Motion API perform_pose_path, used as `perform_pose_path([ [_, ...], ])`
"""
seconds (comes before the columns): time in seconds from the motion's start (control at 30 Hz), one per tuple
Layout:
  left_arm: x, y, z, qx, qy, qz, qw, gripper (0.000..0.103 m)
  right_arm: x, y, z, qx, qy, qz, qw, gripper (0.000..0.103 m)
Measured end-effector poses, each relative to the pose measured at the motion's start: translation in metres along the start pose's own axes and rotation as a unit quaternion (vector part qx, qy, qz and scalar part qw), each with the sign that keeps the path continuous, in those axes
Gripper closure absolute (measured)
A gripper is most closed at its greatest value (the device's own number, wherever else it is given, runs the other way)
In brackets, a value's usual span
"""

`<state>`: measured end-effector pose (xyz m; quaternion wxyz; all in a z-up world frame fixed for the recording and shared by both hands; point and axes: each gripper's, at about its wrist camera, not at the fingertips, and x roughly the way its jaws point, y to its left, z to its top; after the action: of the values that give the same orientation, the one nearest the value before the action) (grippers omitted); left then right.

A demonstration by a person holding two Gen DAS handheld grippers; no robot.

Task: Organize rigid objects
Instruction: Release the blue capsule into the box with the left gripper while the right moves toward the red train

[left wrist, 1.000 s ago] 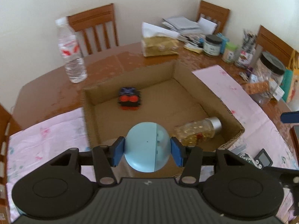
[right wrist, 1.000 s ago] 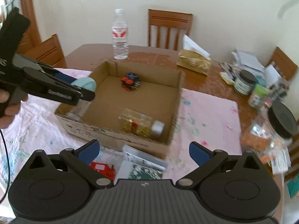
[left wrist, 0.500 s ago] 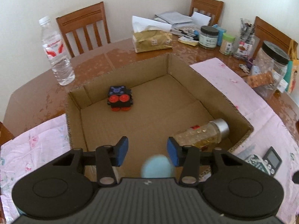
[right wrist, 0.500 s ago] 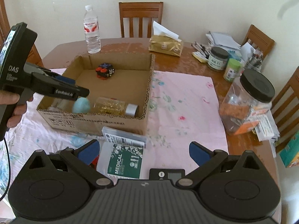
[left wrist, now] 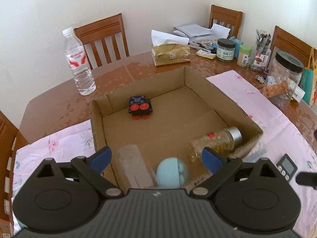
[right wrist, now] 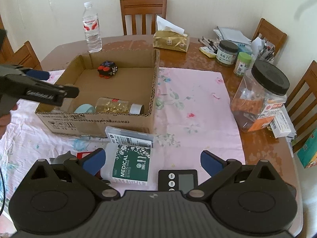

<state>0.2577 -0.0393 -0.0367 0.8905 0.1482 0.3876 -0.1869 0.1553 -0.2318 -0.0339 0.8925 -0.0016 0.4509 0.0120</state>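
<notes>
Resting boxed, pale-blue rounded egg (left wrist: 172,170)

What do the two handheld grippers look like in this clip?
Both the left gripper and right gripper are black plastic with ribbed bodies, round discs either side, and blue-padded jaws. From the side, the left one shows white lettering, too blurred to read.

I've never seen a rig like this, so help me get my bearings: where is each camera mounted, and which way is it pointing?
Left wrist view: sits on the left claw, looking down into the cardboard box; its own open blue fingers show.
Right wrist view: sits on the right claw, facing across the table at the cotton swab box and timer; the left claw and a hand appear.
Shared: cardboard box, light blue egg, water bottle.
</notes>
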Motion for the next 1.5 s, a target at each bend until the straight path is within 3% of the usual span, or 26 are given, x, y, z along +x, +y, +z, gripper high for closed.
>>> perform_pose_path([
  [0.13,-0.016,-0.005,-0.017,0.003,-0.002,-0.001,1.0,0.005,0.004,0.001,-0.005,0.002,0.005,0.006,1.0,0.0],
  [0.5,-0.027,-0.023,-0.074,0.008,0.046,-0.077,0.9959,0.005,0.01,-0.007,-0.024,0.02,0.018,0.017,1.0,0.0],
  [0.9,-0.036,-0.025,-0.103,0.02,0.057,-0.069,0.9958,0.005,0.039,0.022,-0.029,0.022,0.034,0.033,0.999,0.0],
  [1.1,-0.041,-0.01,-0.11,0.021,0.06,-0.068,0.9957,0.005,0.056,0.047,-0.034,0.005,0.039,0.005,0.999,0.0],
  [1.4,-0.037,0.001,-0.115,0.041,0.059,-0.08,0.9942,0.005,0.051,0.049,-0.062,0.003,0.065,-0.018,0.998,0.0],
  [1.5,-0.036,0.003,-0.115,0.049,0.057,-0.086,0.9935,0.005,0.045,0.05,-0.068,0.009,0.064,-0.005,0.998,0.0],
])
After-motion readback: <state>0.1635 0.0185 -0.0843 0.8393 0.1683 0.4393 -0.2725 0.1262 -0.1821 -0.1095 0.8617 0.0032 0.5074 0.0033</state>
